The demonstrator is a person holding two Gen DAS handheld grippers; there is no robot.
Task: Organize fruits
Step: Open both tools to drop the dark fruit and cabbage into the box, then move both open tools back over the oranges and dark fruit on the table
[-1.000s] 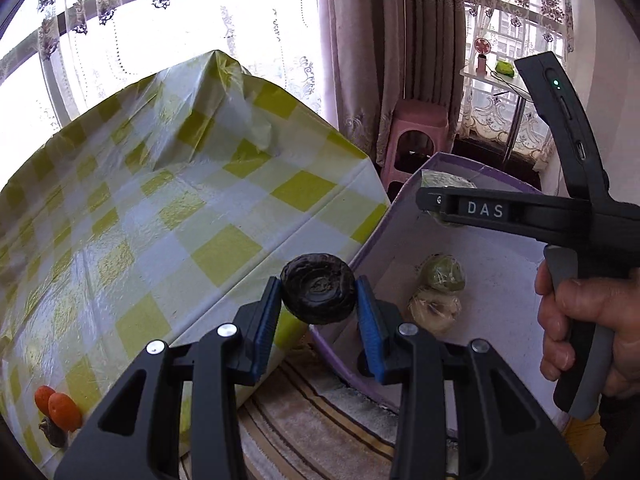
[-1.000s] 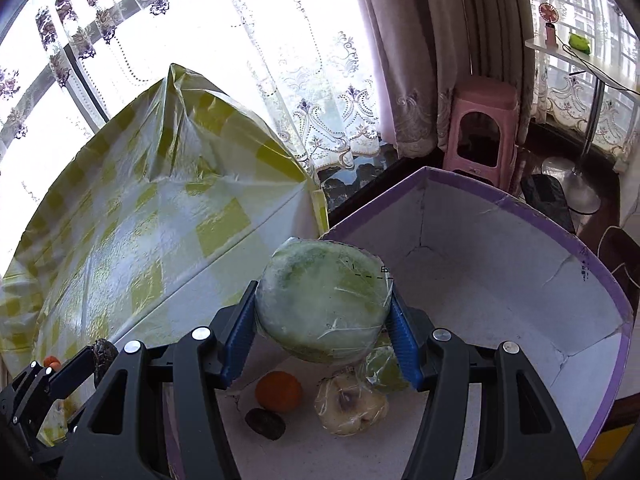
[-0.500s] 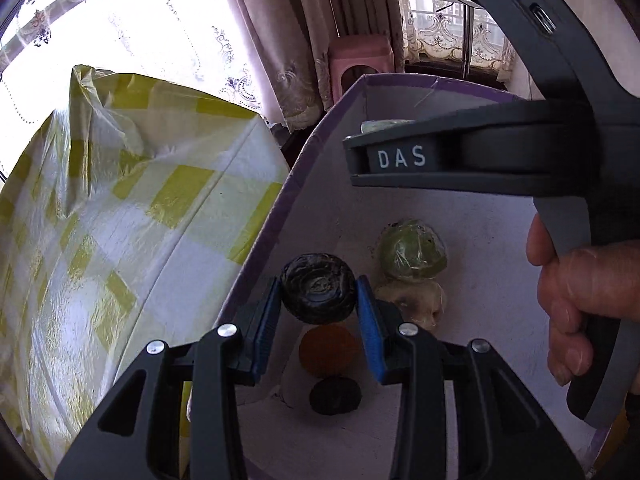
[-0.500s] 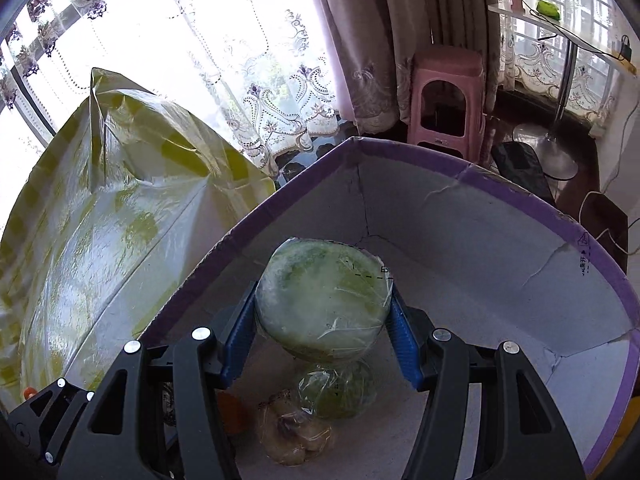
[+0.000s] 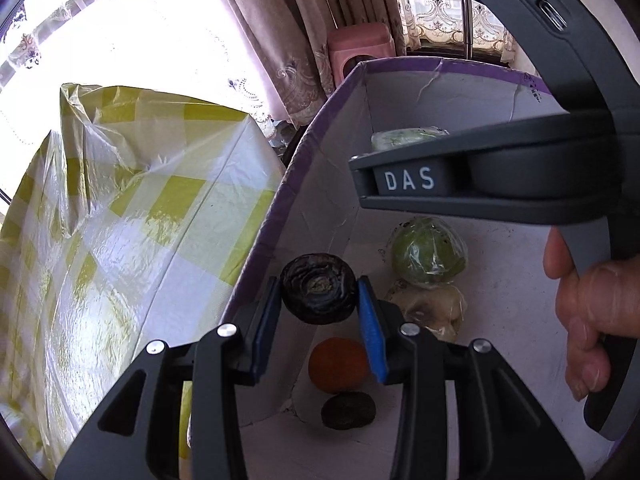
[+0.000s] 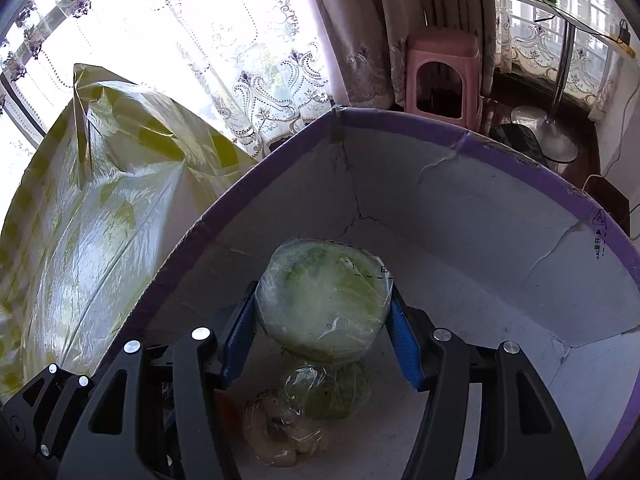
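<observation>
The left gripper (image 5: 319,306) squeezed a dark wrinkly fruit (image 5: 318,288) above the box (image 5: 400,70), near its left wall. The right gripper (image 6: 322,330) pinched a wrapped cabbage half (image 6: 323,300) over the wrapped green ball (image 6: 326,394). If dropped, the cabbage could squash it.

Orange fruit (image 5: 338,364) partly hidden behind left gripper (image 5: 319,300); in right wrist view only a sliver shows. Wrapped pale item (image 6: 280,432), maybe a pear, unclear.

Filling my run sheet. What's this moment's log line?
left gripper: holds dark fruit | right gripper: holds wrapped green fruit | both over box
</observation>
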